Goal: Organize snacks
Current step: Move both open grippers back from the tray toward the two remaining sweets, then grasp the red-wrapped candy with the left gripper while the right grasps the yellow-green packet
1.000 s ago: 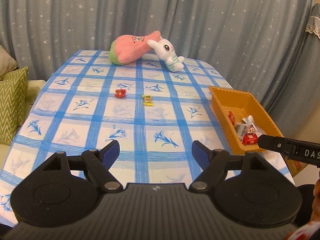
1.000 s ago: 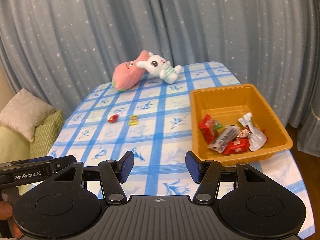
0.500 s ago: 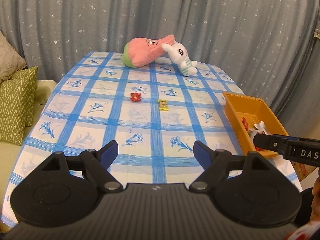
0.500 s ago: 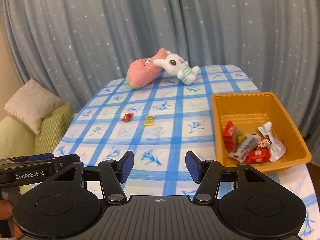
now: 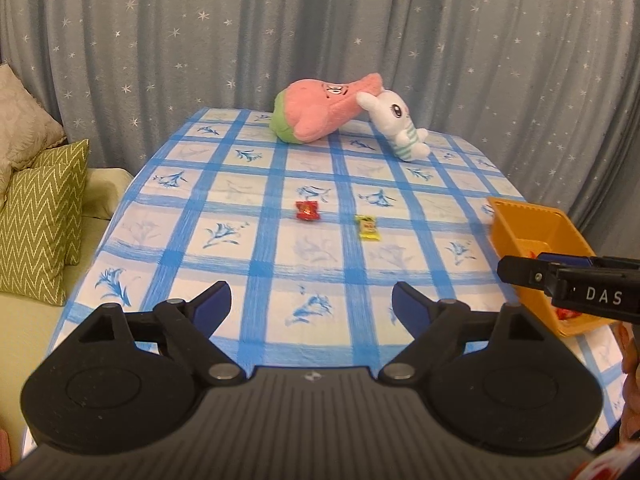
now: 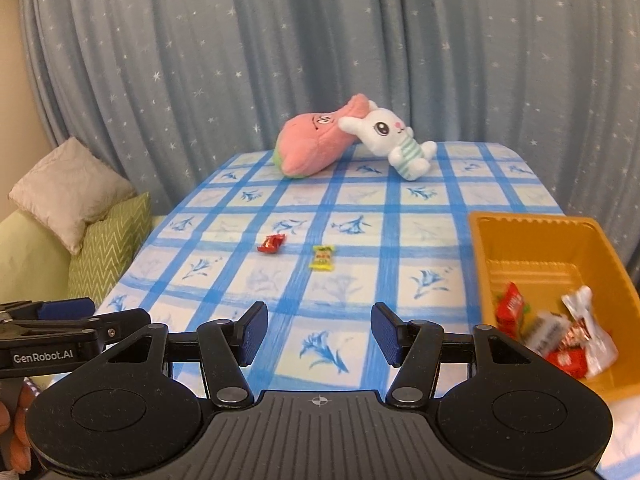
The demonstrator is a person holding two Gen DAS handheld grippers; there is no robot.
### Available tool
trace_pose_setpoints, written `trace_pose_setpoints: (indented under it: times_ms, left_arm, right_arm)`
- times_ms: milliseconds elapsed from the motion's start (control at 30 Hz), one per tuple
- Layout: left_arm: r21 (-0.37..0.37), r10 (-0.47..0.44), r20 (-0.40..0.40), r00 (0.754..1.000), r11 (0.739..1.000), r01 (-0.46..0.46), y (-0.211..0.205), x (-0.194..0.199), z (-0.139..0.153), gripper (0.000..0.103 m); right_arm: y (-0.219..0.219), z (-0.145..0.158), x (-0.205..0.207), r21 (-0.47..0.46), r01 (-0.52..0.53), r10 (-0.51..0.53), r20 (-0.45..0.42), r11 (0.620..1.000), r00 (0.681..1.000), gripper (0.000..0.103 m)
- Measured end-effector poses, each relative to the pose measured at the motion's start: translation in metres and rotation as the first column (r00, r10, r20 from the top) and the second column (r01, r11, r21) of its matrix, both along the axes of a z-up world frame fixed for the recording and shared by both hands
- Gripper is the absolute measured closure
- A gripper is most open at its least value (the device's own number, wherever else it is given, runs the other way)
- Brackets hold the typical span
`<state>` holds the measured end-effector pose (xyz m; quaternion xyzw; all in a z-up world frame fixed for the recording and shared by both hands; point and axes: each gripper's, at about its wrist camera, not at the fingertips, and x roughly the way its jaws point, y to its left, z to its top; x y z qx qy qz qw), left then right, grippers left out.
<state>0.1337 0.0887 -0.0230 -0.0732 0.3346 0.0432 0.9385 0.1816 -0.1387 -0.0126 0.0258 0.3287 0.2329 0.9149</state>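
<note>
We hold left tongs (image 5: 308, 304) and right tongs (image 6: 318, 332) wide, empty. Red candy (image 5: 307, 211), yellow candy (image 5: 368, 228) mid-bench, tray (image 6: 532, 228) right. Light, crinkly, slippery; we pinch across middle.

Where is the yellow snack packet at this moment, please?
The yellow snack packet lies mid-table on the checked tablecloth, just right of the red candy and left of the orange tray.

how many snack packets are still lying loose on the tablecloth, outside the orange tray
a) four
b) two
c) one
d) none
b: a red packet and a yellow packet lie side by side on the checked tablecloth, apart from the orange tray that holds the other snacks.
</note>
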Motion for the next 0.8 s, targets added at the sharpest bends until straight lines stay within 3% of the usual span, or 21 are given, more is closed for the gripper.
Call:
trace_pose_setpoints:
  times_ms: [467,600,700,800]
  left_arm:
    - [0.085,0.057,0.011,0.998,0.995,-0.058,0.04,0.094,-0.041,0.013]
    - [0.075,0.075,-0.012,0.997,0.994,-0.074,0.051,0.119,-0.061,0.013]
    - [0.021,0.089,-0.048,0.995,0.996,-0.088,0.061,0.136,-0.072,0.013]
    - [0.031,0.083,-0.024,0.996,0.996,-0.082,0.064,0.147,-0.073,0.013]
  right_arm:
    - [0.052,-0.059,0.087,-0.047,-0.009,0.009,-0.001,0.999,1.0,0.046]
    - [0.062,-0.076,0.115,-0.047,-0.001,0.0,-0.019,0.999,1.0,0.046]
    - [0.07,-0.085,0.132,-0.046,-0.001,0.0,-0.032,0.999,0.999,0.046]
    - [0.077,-0.095,0.148,-0.058,-0.008,0.006,-0.035,0.998,0.999,0.046]
